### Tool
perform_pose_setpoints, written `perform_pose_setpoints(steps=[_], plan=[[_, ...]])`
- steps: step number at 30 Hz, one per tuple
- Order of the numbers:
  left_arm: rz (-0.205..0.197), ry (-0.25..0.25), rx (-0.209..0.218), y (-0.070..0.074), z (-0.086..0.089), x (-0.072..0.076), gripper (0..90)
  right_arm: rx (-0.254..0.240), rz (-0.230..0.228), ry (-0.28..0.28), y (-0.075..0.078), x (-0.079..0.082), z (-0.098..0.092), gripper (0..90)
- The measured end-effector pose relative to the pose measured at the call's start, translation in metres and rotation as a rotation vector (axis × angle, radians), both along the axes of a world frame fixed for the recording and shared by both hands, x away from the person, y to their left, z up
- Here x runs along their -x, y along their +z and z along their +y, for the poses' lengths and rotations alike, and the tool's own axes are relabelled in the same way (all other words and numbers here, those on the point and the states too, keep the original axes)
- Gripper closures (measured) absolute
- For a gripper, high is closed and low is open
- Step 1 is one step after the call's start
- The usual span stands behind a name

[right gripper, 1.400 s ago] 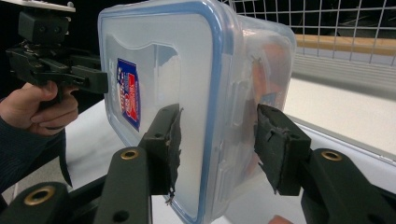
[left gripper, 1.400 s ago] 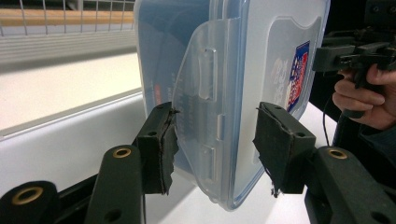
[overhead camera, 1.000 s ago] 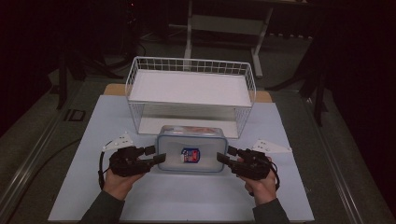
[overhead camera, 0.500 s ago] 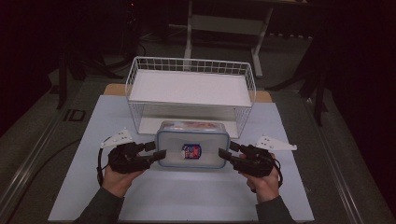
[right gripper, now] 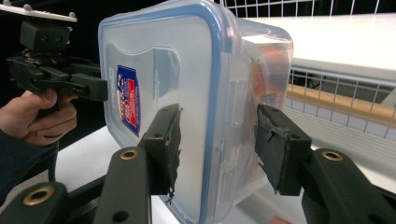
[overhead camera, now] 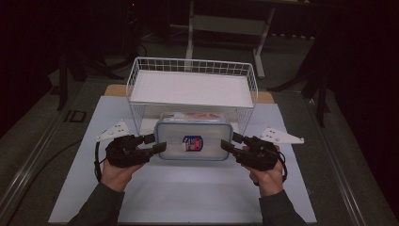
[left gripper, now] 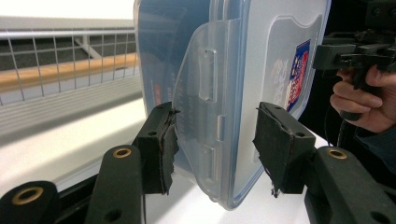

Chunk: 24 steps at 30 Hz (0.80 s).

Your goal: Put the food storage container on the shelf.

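Dark room surrounds a white worktop (overhead camera: 188, 197) with a wire basket (overhead camera: 193, 84) at its far side. Just in front of the basket lies a clear box (overhead camera: 194, 139), blue-rimmed lid up, long axis running left to right. Left gripper (overhead camera: 155, 143) and right gripper (overhead camera: 229, 141) each straddle one short end, fingers (left gripper: 159, 149) spread apart, not clamped.

A white wire basket (overhead camera: 192, 87) stands at the back of the worktop (overhead camera: 188, 193), which is covered by a pale sheet. Beyond, a grey metal stand (overhead camera: 229, 24) rises from the dark floor.
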<state>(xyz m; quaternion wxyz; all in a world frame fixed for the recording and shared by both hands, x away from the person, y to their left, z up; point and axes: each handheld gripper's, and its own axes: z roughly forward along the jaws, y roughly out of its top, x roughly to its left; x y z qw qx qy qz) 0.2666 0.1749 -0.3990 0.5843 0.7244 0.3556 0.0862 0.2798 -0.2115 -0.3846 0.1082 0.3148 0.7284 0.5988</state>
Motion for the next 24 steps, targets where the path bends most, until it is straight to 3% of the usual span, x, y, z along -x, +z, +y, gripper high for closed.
perform_pose_setpoints(steps=[11, 24], plan=[[-0.036, 0.008, 0.008, 0.019, 0.002, -0.005, 49.0, -0.011, -0.035, -0.002, 0.017, -0.005, 0.002, 51.2], [-0.096, 0.017, 0.02, 0.049, 0.004, -0.022, 49.0, -0.014, -0.092, -0.005, 0.049, -0.021, 0.005, 51.1]])
